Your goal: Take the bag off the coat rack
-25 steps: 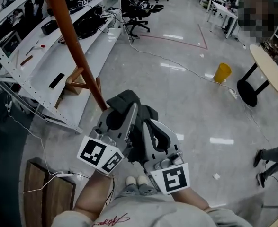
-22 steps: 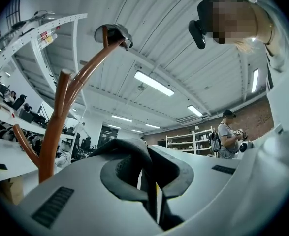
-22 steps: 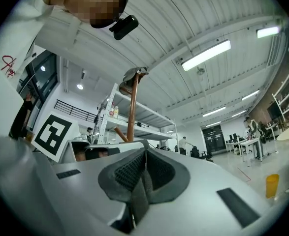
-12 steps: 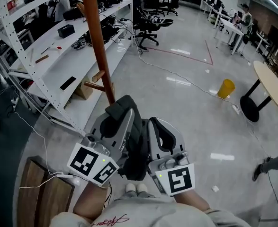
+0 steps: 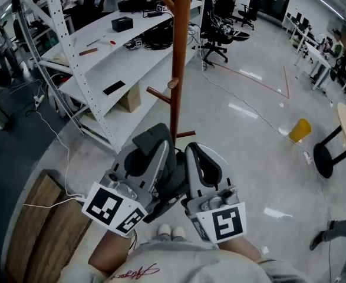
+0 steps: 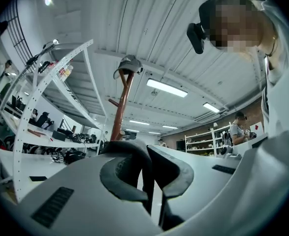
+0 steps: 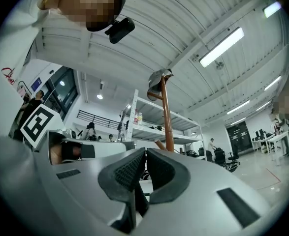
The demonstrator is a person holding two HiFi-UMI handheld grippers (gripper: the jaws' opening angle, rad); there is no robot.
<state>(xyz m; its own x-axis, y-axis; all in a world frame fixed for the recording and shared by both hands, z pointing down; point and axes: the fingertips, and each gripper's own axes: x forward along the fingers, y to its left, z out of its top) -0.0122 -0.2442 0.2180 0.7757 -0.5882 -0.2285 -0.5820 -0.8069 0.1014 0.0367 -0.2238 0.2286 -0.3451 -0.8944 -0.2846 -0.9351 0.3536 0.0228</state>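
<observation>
Before the coat rack [image 5: 179,52] | step: approach, nothing grasped | left gripper [image 6: 146,152]: clenched, empty | right gripper [image 7: 145,154]: clenched, empty | bag [image 6: 128,63]: likely the grey item on the rack's top | next: reach up, spread jaws, lift it clear

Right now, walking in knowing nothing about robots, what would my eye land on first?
Lowest in the head view, the left gripper and the right gripper sit side by side, white, both shut and holding nothing. Just beyond them a brown wooden coat rack rises, and the gripper views show a grey cap-like thing on its top. White shelving loaded with gear fills the left, and a yellow bin stands far right.
</observation>
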